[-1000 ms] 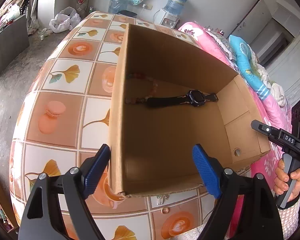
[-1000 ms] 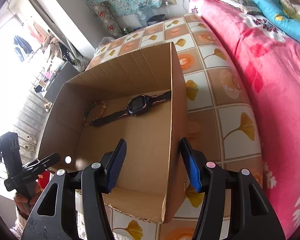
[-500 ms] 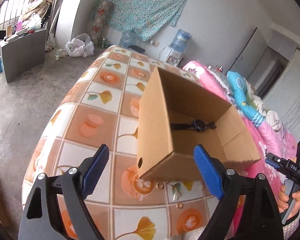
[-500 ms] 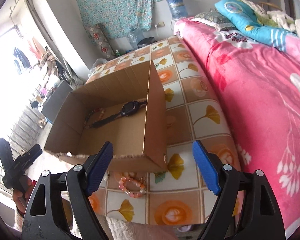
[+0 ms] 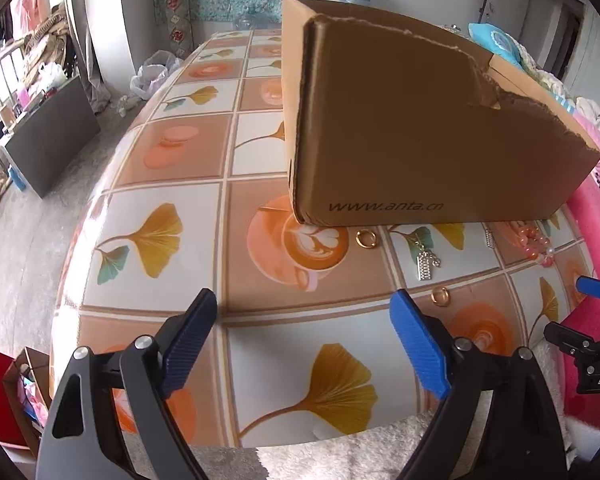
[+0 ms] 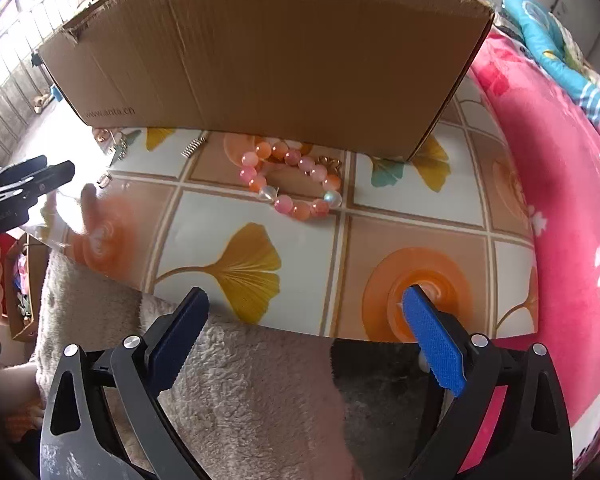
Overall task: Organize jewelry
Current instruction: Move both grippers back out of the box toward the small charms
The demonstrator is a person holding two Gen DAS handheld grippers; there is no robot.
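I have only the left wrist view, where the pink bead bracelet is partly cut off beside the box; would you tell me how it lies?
Observer: In the right wrist view the bead bracelet is a closed loop lying flat on the table, just in front of the cardboard box.
Operator: Thank you. Is anything close to it that I might miss?
Observer: A small gold piece lies at the loop's far side, near the box wall.
Operator: And is the right gripper free?
Observer: The right gripper is open and empty, above the table's near edge.
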